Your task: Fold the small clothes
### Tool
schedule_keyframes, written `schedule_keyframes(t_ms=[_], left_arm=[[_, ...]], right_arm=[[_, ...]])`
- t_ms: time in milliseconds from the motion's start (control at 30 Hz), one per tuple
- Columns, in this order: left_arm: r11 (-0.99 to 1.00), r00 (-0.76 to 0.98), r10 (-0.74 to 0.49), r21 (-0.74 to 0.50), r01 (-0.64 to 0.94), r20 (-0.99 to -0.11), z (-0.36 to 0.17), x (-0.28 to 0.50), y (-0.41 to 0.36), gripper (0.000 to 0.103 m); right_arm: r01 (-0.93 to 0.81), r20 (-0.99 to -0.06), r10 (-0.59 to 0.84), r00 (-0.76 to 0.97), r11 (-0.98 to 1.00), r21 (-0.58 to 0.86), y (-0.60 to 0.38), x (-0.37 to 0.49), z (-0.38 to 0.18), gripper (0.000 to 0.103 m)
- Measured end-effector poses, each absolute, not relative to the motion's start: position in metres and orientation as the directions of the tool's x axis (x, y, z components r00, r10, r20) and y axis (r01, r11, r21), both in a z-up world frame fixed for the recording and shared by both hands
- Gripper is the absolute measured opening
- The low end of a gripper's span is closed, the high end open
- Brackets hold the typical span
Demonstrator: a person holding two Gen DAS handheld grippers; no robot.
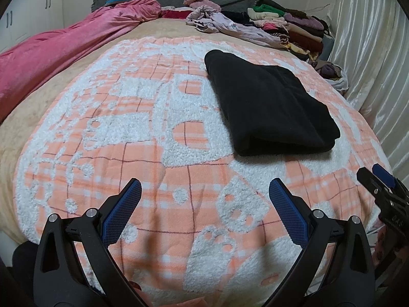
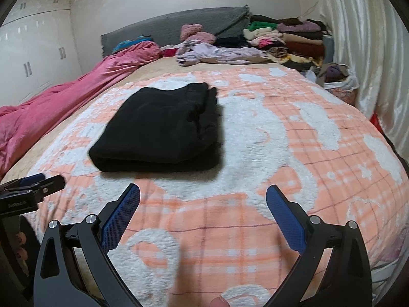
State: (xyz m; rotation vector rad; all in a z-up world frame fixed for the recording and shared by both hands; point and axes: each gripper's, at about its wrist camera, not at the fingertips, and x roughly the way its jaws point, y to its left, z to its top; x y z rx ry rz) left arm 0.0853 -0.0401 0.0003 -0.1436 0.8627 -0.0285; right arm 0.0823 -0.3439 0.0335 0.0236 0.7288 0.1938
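Garment: black, folded flat mid-blanket, apparently finished.
Left gripper: jaws spread, empty, backed off near blanket's front edge.
Right gripper: likewise.

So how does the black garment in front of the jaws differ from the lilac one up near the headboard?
The black garment is folded into a neat flat rectangle; the lilac garment lies crumpled and spread out. The black one sits alone on the orange-and-white blanket, close to both open grippers; the lilac one lies further back beside the stacked clothes. Neither is being held.
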Motion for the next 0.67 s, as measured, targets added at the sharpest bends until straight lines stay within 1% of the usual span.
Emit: schedule_keyframes(t_ms=[133, 200, 267, 367, 433, 500, 600, 633, 667], left_arm=[[0.988, 0.632, -0.090, -0.147, -0.038, -0.770, -0.003, 0.086, -0.031, 0.094], [0.985, 0.623, -0.085, -0.158, -0.062, -0.777, -0.004, 0.088, -0.018, 0.093], [0.983, 0.627, -0.069, -0.160, -0.090, -0.776, -0.004, 0.091, -0.002, 0.094], [0.971, 0.634, -0.023, -0.167, -0.169, -0.773, -0.003, 0.097, 0.046, 0.094], [0.957, 0.635, 0.022, -0.167, -0.237, -0.773, -0.001, 0.102, 0.086, 0.094], [0.931, 0.622, 0.091, -0.155, -0.330, -0.778, 0.001, 0.110, 0.138, 0.094], [0.884, 0.593, 0.206, -0.113, -0.455, -0.778, 0.004, 0.121, 0.208, 0.093], [0.855, 0.570, 0.270, -0.078, -0.512, -0.776, 0.006, 0.127, 0.241, 0.093], [0.828, 0.544, 0.319, -0.051, -0.558, -0.776, 0.007, 0.132, 0.267, 0.094]], right_arm=[[-0.053, -0.656, 0.070, 0.752, 0.998, 0.047, -0.368, 0.081, 0.032, 0.098], [0.049, -0.656, -0.015, 0.755, 0.998, 0.034, -0.395, 0.079, 0.030, 0.098], [0.189, -0.658, -0.126, 0.743, 0.982, 0.025, -0.433, 0.072, 0.028, 0.098], [0.420, -0.654, -0.313, 0.688, 0.908, 0.007, -0.500, 0.053, 0.027, 0.098], [0.566, -0.660, -0.422, 0.622, 0.824, 0.006, -0.553, 0.034, 0.025, 0.098], [0.728, -0.658, -0.552, 0.512, 0.686, -0.009, -0.614, 0.005, 0.022, 0.098], [0.906, -0.644, -0.714, 0.275, 0.417, -0.075, -0.697, -0.049, 0.014, 0.098], [0.949, -0.640, -0.752, 0.158, 0.295, -0.112, -0.724, -0.073, 0.011, 0.098], [0.965, -0.639, -0.761, 0.112, 0.236, -0.111, -0.740, -0.088, 0.008, 0.098]])
